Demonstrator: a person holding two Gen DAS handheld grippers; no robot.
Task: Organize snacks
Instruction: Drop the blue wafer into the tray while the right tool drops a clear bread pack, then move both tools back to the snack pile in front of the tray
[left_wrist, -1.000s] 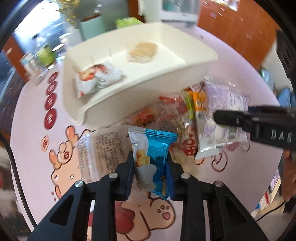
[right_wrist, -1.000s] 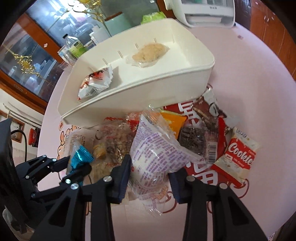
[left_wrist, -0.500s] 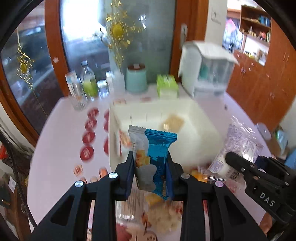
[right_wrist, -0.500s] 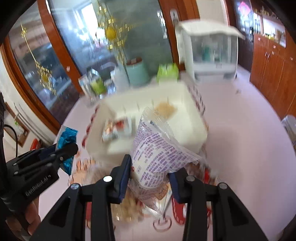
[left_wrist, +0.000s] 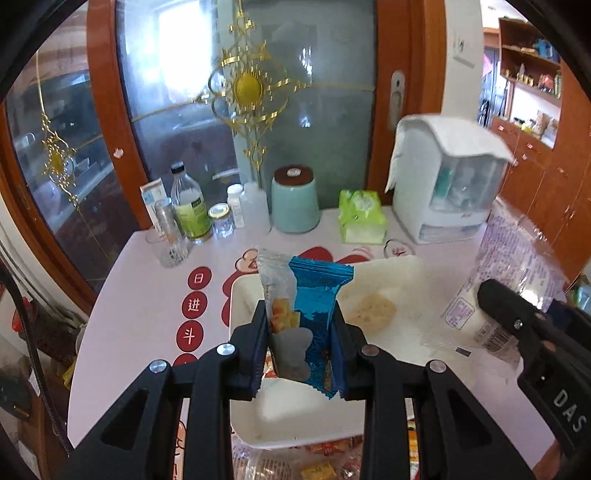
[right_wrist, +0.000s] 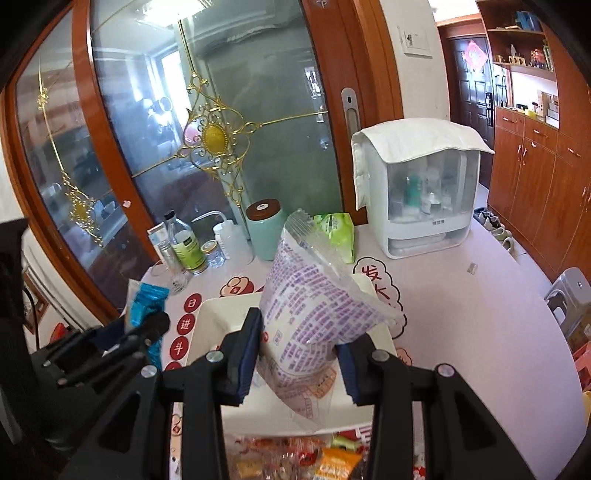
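My left gripper (left_wrist: 301, 347) is shut on a blue snack packet (left_wrist: 306, 317) and holds it upright above the white tray (left_wrist: 295, 432). My right gripper (right_wrist: 299, 358) is shut on a clear bag with purple print (right_wrist: 314, 314), also above the white tray (right_wrist: 207, 317). In the left wrist view the purple-print bag (left_wrist: 517, 266) hangs at the right, over the tray's right end. A round rice cracker (left_wrist: 373, 308) lies in the tray. More loose snacks (right_wrist: 295, 458) lie on the table in front of the tray.
At the back of the pink table (right_wrist: 461, 314) stand a teal canister (left_wrist: 295, 199), a green tissue pack (left_wrist: 362, 216), a white cabinet box (left_wrist: 447, 184), bottles and jars (left_wrist: 192, 210). A glass door is behind them.
Both grippers have lifted their packets off the snack pile and moved them up and forward over the tray. The views have tilted up toward the back of the table.
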